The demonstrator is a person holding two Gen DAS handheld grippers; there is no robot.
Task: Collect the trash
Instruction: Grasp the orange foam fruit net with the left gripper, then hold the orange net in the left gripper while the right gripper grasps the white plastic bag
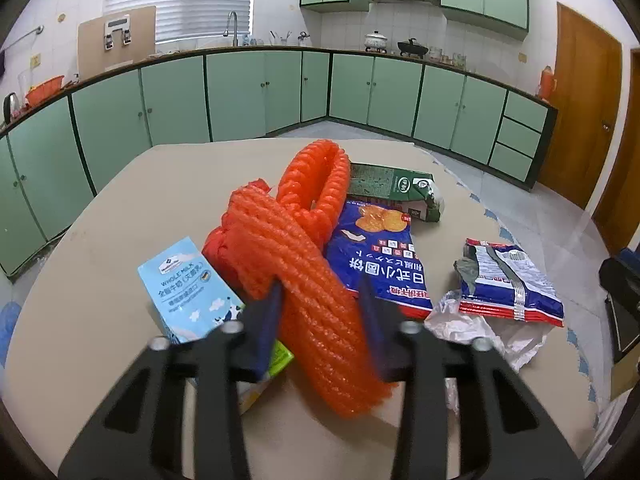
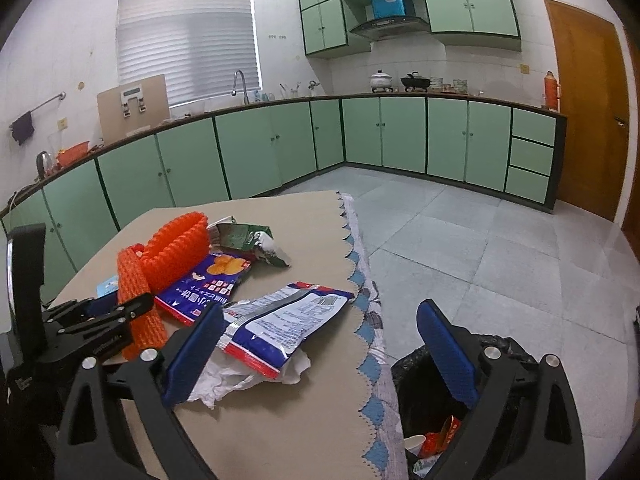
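Black hand-held gripper (image 2: 320, 350) frames, blue textured pads (image 2: 446, 350), silver screws (image 2: 491, 352).

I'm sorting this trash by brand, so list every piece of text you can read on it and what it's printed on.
"WHOLE MILK": on the light blue milk carton; the smaller lines under it are too small to read.
Large white Chinese or Japanese characters, upside down: on the blue snack bag; not reliably readable.
Green carton: print too small.
Blue and red wrapper: print blurred.

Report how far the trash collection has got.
Done: some scraps lie in the black trash bag. In hand: the left gripper straddles the orange foam net. Left on the table: milk carton, snack bags, green carton. The right gripper is open, empty.
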